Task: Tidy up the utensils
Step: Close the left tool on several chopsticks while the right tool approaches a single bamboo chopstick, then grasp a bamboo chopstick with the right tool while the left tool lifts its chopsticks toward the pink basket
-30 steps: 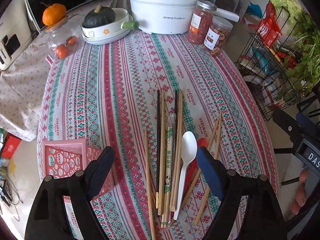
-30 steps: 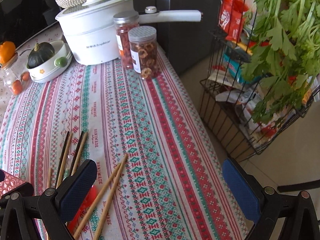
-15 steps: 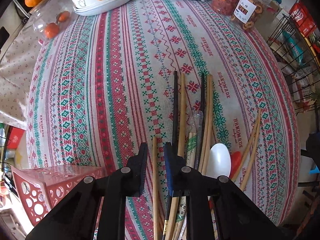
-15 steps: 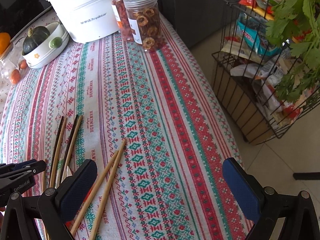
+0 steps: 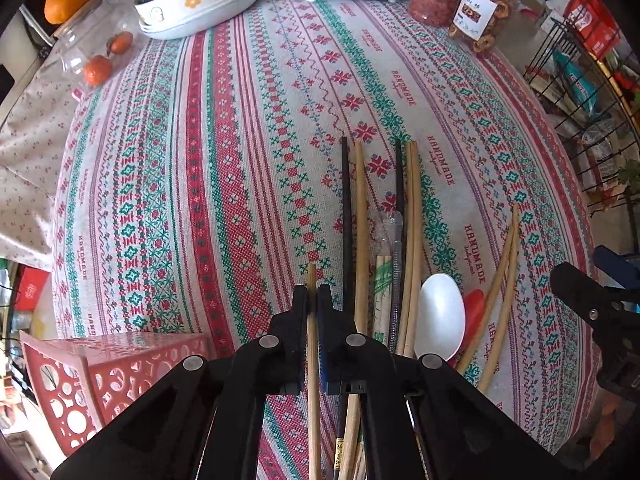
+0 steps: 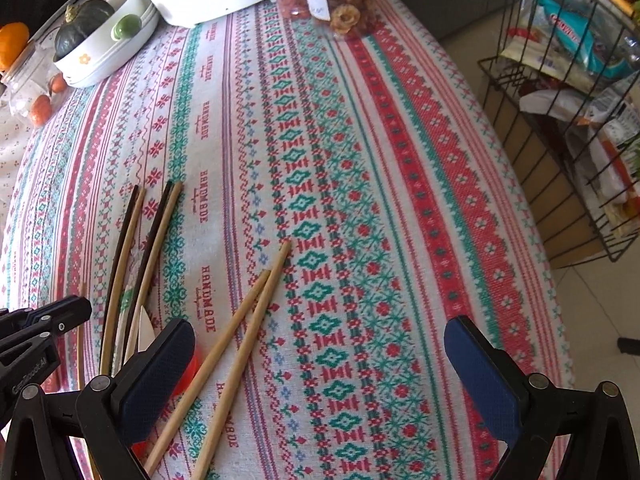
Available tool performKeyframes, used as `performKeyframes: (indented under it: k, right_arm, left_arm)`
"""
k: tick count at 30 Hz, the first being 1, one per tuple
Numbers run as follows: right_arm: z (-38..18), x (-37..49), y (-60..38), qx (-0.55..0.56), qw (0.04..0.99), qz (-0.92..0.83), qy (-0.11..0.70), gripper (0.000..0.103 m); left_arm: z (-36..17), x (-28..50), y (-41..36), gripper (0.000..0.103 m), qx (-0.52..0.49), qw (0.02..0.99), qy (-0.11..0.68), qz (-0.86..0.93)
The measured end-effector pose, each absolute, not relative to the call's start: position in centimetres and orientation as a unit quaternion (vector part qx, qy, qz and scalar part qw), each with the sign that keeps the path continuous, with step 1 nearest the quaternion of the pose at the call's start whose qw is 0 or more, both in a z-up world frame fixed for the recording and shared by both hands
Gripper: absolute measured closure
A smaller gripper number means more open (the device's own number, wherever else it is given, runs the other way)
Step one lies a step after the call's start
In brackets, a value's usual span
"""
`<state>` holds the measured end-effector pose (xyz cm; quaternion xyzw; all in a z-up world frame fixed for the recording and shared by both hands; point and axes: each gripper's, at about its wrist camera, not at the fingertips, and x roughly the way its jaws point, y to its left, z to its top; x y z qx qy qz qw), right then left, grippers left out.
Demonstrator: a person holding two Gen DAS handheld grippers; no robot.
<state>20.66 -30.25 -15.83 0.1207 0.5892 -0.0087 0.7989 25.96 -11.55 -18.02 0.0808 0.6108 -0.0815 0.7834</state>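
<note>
The left gripper (image 5: 313,300) is closed on a single pale wooden chopstick (image 5: 312,344), pinching it a little below its far tip; the stick runs back between the two black fingers toward the camera, lying flat on or just above the cloth. The right gripper (image 6: 320,360) hangs with its blue-padded jaws spread wide and nothing between them, near a loose crossed pair of light wooden chopsticks (image 6: 244,332).

Just right of the held stick lies a bundle of long utensils: black and tan chopsticks (image 5: 352,216), a paper-wrapped disposable pair (image 5: 382,280), then a white plastic spoon (image 5: 438,316) partly covering a red one. All rest on a red, green and white patterned tablecloth (image 5: 224,160). A red perforated plastic holder (image 5: 100,364) lies tipped on its side, near the gripper's left.

The chopstick is likely light, stiff and smooth. Held near one end, it may pivot or slip, so a grip nearer its middle would probably steady it.
</note>
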Motion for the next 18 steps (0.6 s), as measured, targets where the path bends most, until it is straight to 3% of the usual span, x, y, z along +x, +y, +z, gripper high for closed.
performKeyframes:
  k: [13, 18]
  right_arm:
    - [-17.6, 21.7, -29.2, 0.116, 0.796, -0.011, 0.594, 0.038]
    - [-17.9, 21.9, -27.0, 0.025, 0.801, -0.034, 0.597, 0.049]
  left_arm:
    - [-9.6, 16.9, -9.5, 0.099, 0.063, 0.846, 0.503, -0.163]
    - [-8.6, 14.7, -7.3, 0.099, 0.043, 0.859, 0.482, -0.167]
